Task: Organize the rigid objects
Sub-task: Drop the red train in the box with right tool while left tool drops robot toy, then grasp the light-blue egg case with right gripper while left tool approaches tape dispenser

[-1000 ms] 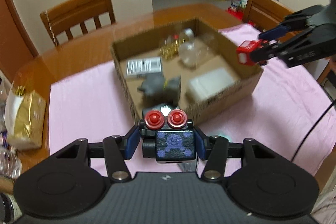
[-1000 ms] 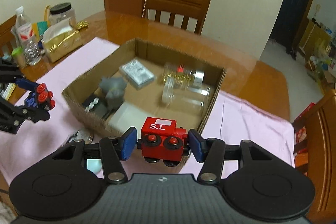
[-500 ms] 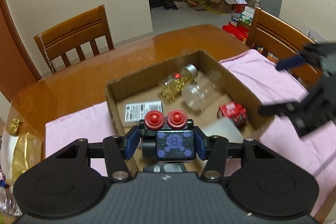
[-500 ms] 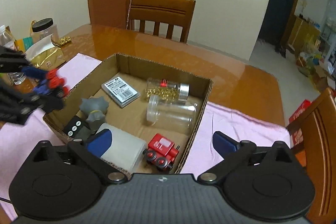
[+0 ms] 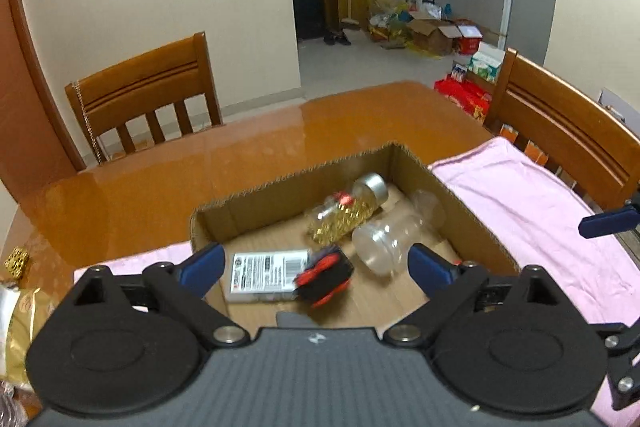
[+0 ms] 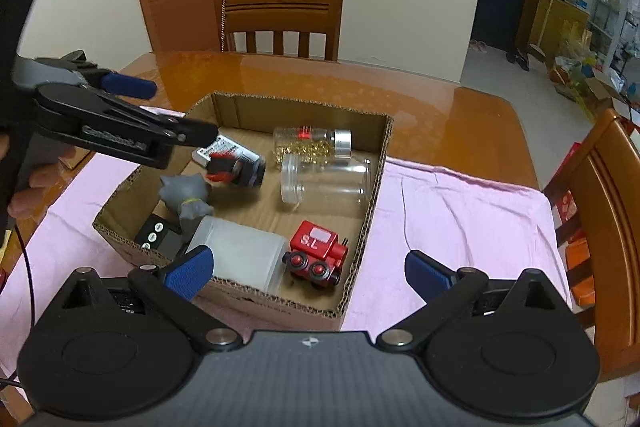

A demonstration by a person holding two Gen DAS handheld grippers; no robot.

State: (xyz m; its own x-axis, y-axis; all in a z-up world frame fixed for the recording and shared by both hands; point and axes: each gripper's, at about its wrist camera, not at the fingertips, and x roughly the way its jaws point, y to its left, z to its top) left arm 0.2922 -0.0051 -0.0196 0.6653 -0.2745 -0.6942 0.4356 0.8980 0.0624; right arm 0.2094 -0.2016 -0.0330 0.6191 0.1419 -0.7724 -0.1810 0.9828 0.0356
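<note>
Left claw (image 5: 316, 265) opening above cardboard box (image 6: 372, 163); black-and-red toy (image 6: 236, 167) inside.

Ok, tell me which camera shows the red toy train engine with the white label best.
The right wrist view: the red toy train engine stands whole and sharp near the front right corner of the cardboard box, label and wheels showing. In the left wrist view it is almost entirely hidden behind the hand-held gripper's right finger.
</note>
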